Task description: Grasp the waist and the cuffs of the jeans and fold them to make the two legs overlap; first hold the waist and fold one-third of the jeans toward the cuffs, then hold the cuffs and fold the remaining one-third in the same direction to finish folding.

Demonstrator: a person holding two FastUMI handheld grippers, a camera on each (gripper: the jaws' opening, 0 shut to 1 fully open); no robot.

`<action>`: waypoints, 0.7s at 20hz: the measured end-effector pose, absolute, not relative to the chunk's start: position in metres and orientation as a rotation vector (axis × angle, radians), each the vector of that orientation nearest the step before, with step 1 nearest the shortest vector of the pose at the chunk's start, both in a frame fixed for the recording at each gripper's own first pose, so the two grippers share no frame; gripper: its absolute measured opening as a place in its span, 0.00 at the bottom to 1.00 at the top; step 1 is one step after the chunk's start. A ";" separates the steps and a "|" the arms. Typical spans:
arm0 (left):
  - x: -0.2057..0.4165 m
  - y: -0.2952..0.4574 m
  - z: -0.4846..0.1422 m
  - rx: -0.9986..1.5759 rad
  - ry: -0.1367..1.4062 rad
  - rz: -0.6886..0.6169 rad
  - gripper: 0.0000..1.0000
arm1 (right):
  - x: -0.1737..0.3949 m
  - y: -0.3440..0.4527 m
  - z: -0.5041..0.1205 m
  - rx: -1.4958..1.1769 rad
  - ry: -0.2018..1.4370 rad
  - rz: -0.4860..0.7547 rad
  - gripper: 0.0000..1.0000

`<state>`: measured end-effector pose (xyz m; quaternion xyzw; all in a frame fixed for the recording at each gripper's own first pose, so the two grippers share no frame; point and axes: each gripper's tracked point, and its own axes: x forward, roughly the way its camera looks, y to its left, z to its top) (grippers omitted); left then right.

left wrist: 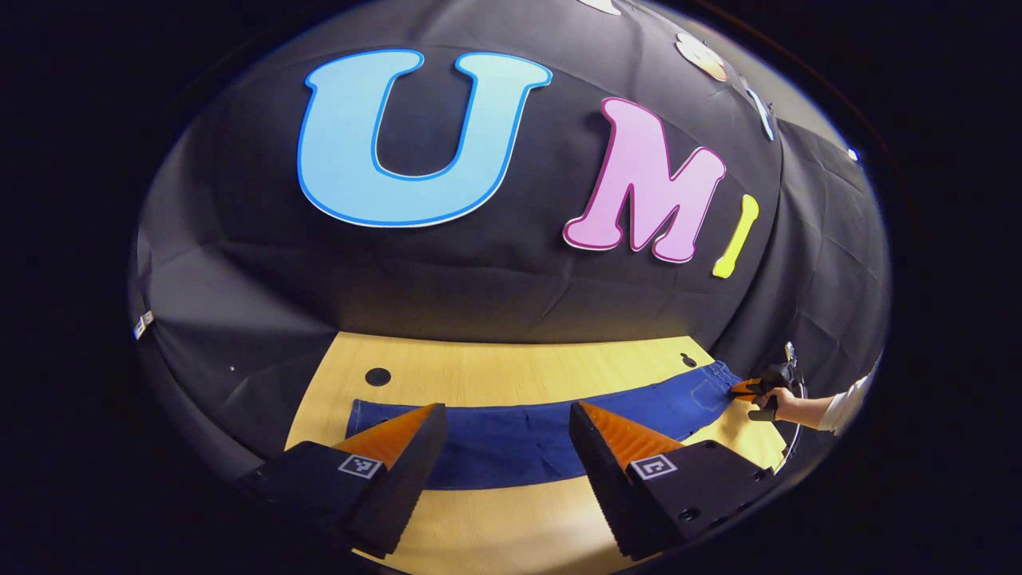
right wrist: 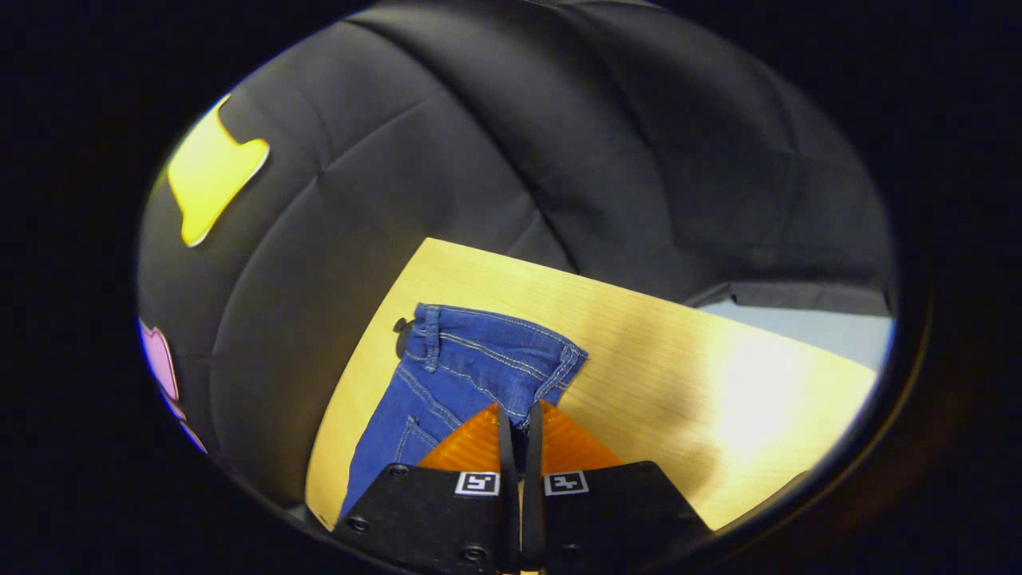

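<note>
The right claw [right wrist: 519, 419] is clamped on the waist edge of the jeans [right wrist: 463, 367]. The left claw [left wrist: 507, 431] gapes over the cuff end. Blue denim runs lengthwise between them, flat on the table [left wrist: 511, 363].

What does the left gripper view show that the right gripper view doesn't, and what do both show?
Left gripper view alone: the jeans' full length across the table, its own open left gripper, and a hand holding the right gripper at the waist end. Right gripper view alone: the waistband close up, pinched between shut fingers. Both: the jeans and table.
</note>
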<state>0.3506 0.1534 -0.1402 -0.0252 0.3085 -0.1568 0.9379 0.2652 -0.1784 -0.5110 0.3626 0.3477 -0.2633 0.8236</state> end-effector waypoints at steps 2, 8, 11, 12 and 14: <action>0.342 0.163 -0.135 -0.060 0.621 -0.311 0.96 | 0.272 -0.173 -0.488 0.687 0.696 -0.503 0.05; 0.321 0.195 -0.120 -0.080 0.596 -0.284 0.97 | 0.271 -0.147 -0.439 0.485 0.583 -0.305 0.05; 0.312 0.210 -0.113 -0.069 0.586 -0.287 0.96 | 0.260 -0.128 -0.420 0.392 0.539 -0.178 0.05; 0.310 0.214 -0.112 -0.073 0.584 -0.287 0.96 | 0.259 -0.122 -0.417 0.360 0.525 -0.134 0.05; 0.307 0.220 -0.112 -0.091 0.582 -0.287 0.96 | 0.256 -0.106 -0.415 0.338 0.514 -0.033 0.05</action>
